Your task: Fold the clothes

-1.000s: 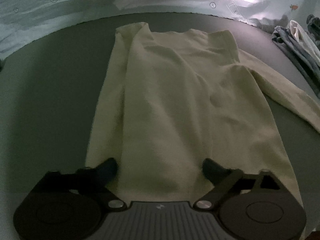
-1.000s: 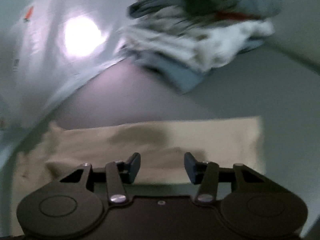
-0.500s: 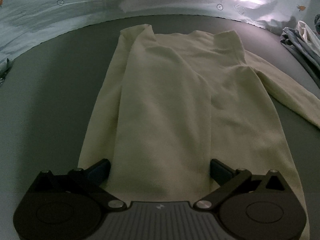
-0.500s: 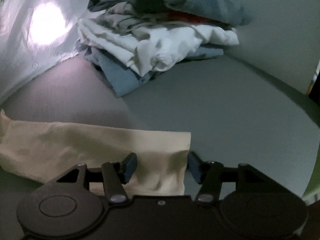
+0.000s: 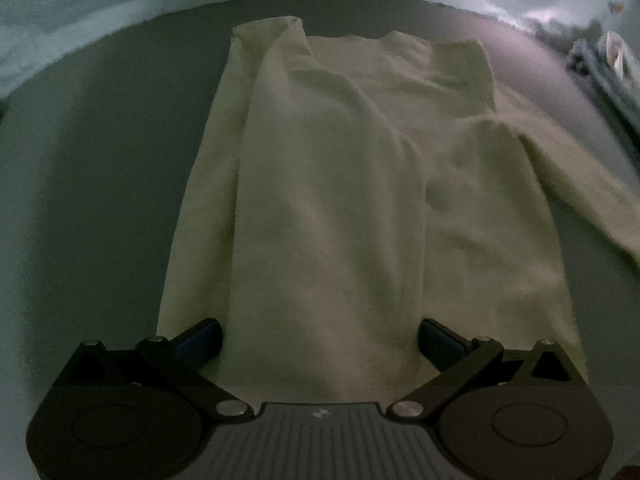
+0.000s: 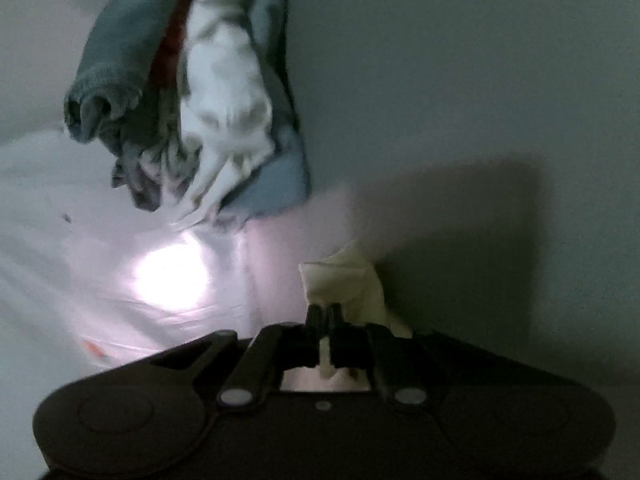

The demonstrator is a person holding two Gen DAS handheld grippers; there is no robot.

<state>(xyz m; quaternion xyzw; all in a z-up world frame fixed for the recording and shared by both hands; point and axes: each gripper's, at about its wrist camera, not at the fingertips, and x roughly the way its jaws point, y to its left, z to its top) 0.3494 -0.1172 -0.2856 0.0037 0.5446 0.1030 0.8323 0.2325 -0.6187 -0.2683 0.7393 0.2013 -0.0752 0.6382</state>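
Cream knit fabric fills the near field: a long-sleeved cream top (image 5: pixel 328 208) lies flat on the grey worktop (image 5: pixel 100 184), hem nearest, neckline far. Left gripper (image 5: pixel 320 338) hangs over the hem, fingers (image 5: pixel 200 340) spread wide, straddling the already folded-in left panel without pinching it; likely waiting, or steadying that fold. One sleeve trails off to the right, unfolded. Right gripper (image 6: pixel 324 320) has its fingers clenched on the cream sleeve cuff (image 6: pixel 344 280), a tuft bunched just past the tips; the grip at the very end gives the most control for swinging the sleeve across the body. Beyond, a heap of grey, white and blue clothes (image 6: pixel 208 100) sits well apart, presumably awaiting folding.
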